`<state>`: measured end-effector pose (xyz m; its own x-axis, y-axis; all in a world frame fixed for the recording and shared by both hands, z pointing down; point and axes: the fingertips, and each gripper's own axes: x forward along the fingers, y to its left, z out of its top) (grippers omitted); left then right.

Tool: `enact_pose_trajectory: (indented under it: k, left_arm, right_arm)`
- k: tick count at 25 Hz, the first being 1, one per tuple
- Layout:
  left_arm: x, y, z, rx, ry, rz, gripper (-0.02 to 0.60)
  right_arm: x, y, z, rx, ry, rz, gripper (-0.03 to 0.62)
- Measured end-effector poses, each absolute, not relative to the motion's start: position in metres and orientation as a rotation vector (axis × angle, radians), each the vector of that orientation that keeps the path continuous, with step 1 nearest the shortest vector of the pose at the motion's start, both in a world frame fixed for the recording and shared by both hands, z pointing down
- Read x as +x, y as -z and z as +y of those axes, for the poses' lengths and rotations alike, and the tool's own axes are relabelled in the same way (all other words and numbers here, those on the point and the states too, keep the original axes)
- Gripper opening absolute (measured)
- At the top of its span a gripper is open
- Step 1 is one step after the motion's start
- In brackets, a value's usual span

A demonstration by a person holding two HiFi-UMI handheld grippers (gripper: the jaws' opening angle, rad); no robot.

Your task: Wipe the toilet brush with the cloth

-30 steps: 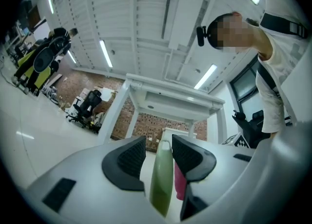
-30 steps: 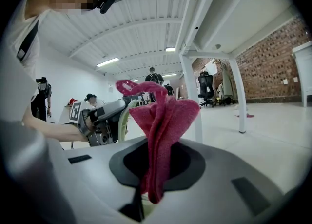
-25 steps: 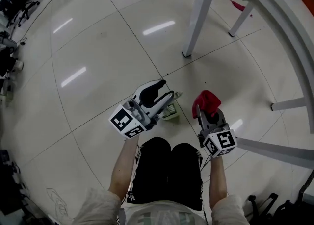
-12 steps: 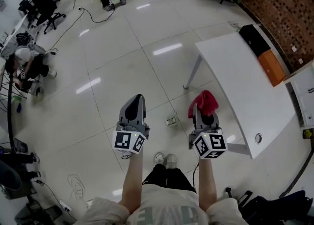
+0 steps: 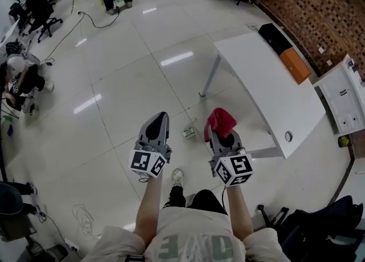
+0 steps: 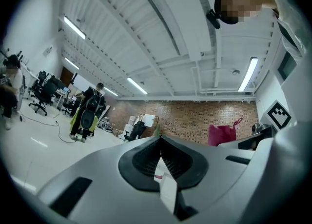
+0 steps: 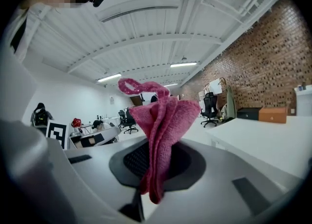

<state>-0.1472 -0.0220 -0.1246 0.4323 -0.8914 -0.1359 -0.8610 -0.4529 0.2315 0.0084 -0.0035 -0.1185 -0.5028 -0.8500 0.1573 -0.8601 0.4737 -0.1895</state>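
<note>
My right gripper (image 5: 221,133) is shut on a folded red cloth (image 5: 219,120), which sticks up out of the jaws in the right gripper view as the cloth (image 7: 158,132). My left gripper (image 5: 160,119) is held level beside it, jaws shut with nothing between them; it shows the same in the left gripper view, as the left gripper (image 6: 161,139). A small white and green thing (image 5: 189,132), too small to name for sure, lies on the floor far below, between the two grippers. Neither gripper touches it. From the left gripper view the cloth (image 6: 222,135) hangs off to the right.
A white table (image 5: 268,84) stands on the right with a black box (image 5: 274,37) and an orange box (image 5: 295,64) on it. A white cabinet (image 5: 342,101) is beyond it. Office chairs and people are at the far left and back. A dark bag (image 5: 308,232) lies behind, lower right.
The person has stood up and both grippers rose from near the floor. The left jaws, open beside the small white and green thing, are now shut. That thing stayed on the floor.
</note>
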Motion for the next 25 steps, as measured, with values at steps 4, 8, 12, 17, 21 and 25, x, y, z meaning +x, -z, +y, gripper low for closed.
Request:
enact_pose_trajectory:
  k: [4, 8, 12, 17, 21, 25]
  left_arm:
    - [-0.148, 0.131, 0.033, 2.548, 0.375, -1.588, 0.005]
    - [-0.139, 0.159, 0.121, 2.568, 0.438, -1.635, 0.005]
    - [-0.100, 0.179, 0.234, 2.637, 0.477, -1.612, 0.005]
    - [-0.077, 0.195, 0.333, 2.686, 0.471, -1.615, 0.005]
    - [-0.061, 0.220, 0.387, 2.705, 0.442, -1.618, 0.005]
    - [-0.061, 0.213, 0.416, 2.676, 0.435, -1.624, 0.005]
  right_arm:
    - [0.011, 0.135, 0.046, 1.529, -0.287, -2.681, 0.031]
    - [0.033, 0.156, 0.129, 1.613, -0.268, -2.715, 0.031]
    - [0.067, 0.157, 0.247, 1.614, -0.250, -2.735, 0.031]
    - [0.082, 0.152, 0.342, 1.618, -0.290, -2.759, 0.031]
    - [0.096, 0.173, 0.392, 1.636, -0.328, -2.776, 0.031]
    - [0.094, 0.171, 0.427, 1.629, -0.331, -2.782, 0.031]
